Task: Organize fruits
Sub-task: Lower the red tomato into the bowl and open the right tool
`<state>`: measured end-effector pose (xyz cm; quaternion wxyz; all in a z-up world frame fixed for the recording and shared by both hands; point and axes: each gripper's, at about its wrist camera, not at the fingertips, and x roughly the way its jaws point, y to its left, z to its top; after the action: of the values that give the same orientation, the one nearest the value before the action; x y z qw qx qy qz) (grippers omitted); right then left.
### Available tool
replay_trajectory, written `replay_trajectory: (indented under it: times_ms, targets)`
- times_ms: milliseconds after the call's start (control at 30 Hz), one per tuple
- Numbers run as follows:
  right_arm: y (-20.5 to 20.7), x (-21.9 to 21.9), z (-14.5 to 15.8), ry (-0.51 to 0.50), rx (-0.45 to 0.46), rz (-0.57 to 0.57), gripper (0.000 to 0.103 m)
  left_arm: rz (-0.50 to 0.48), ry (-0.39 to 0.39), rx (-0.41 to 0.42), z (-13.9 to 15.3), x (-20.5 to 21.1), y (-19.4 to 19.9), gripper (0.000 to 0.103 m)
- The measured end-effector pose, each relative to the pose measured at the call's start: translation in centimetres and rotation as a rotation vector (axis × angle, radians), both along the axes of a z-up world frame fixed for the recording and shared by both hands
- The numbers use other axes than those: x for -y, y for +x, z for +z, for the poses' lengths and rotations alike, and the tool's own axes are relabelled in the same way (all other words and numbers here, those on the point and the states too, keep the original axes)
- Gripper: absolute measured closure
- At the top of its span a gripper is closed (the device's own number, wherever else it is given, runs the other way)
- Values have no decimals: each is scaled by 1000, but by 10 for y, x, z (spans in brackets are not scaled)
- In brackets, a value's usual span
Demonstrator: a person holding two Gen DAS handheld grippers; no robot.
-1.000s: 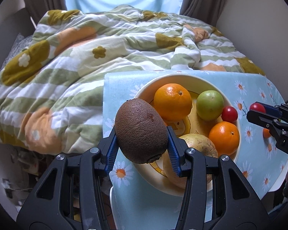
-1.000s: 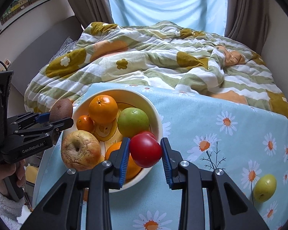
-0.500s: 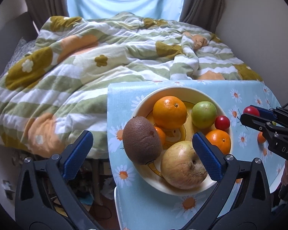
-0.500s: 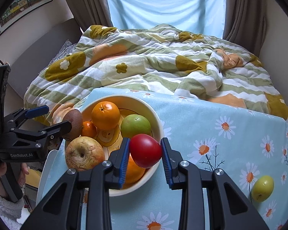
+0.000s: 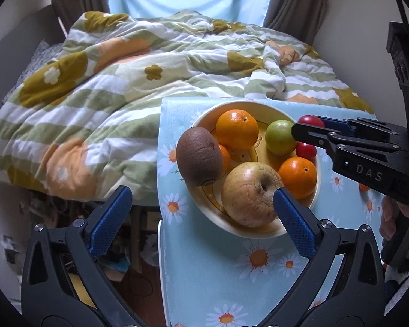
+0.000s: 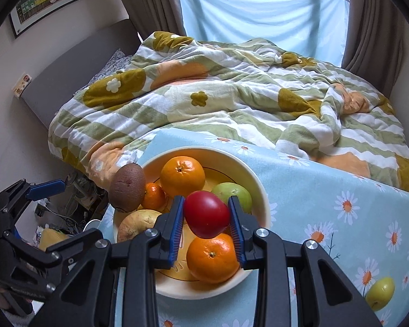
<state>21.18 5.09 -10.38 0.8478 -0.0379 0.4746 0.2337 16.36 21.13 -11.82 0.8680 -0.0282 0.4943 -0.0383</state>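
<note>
Gripped a red fruit [image 6: 206, 214] in the right tool [image 6: 205, 209], blue pads pressed to either side, and hung it just above the near half of the bowl [image 6: 261, 190], over an orange [image 6: 212, 257]. Looked set to lower it among the fruit gathered there, with only a narrow pocket showing between that orange, the green fruit [image 5: 280, 137] and a smaller red one [image 5: 306, 150]. Seemed to call for a short, straight drop and a gentle release, lest the fruit roll off the heap

Held the left tool [image 5: 200, 194] spread wide and empty at the bowl's left side, one finger beyond the edge of the worktop [image 6: 327, 179], the other just beside the big wrinkled apple [image 5: 249, 193]. Left the kiwi [image 5: 199, 159] perched on the left rim, propped against a small orange [image 5: 224, 156] and leaning partly outside the bowl. Appeared the shakiest placing of the lot: sat close to the worktop's left edge, with clutter on the floor below and the quilted bed [image 6: 231, 103] behind. Gave little margin for a nudge on that side

Offered far more room to the right, across bare daisy-print cloth. Showed one yellow-green fruit [image 6: 380, 293] lying alone there, well apart from the bowl near the front right corner, not yet collected
</note>
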Motion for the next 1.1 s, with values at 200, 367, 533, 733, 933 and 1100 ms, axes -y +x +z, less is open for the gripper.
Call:
replay_trajectory:
  times_ms: [200, 367, 533, 733, 933, 1100]
  targets:
    - [8, -13, -16, 7, -27, 35, 73, 16, 7, -14, -6, -1, -7, 0]
    - [11, -18, -23, 24, -41, 63, 73, 24, -2, -38, -17, -2, -8, 0]
    - [11, -21, -25, 26, -52, 87, 73, 18, -2, -50, -21, 0, -8, 0]
    - [2, -20, -15, 27, 2, 87, 3, 20, -15, -47, -18, -2, -13, 0]
    - [-9, -14, 2, 3, 49, 70, 3, 24, -20, -35, -10, -5, -18, 0]
    - [-17, -2, 18, 0, 75, 41, 3, 11, -2, -9, 5, -2, -24, 0]
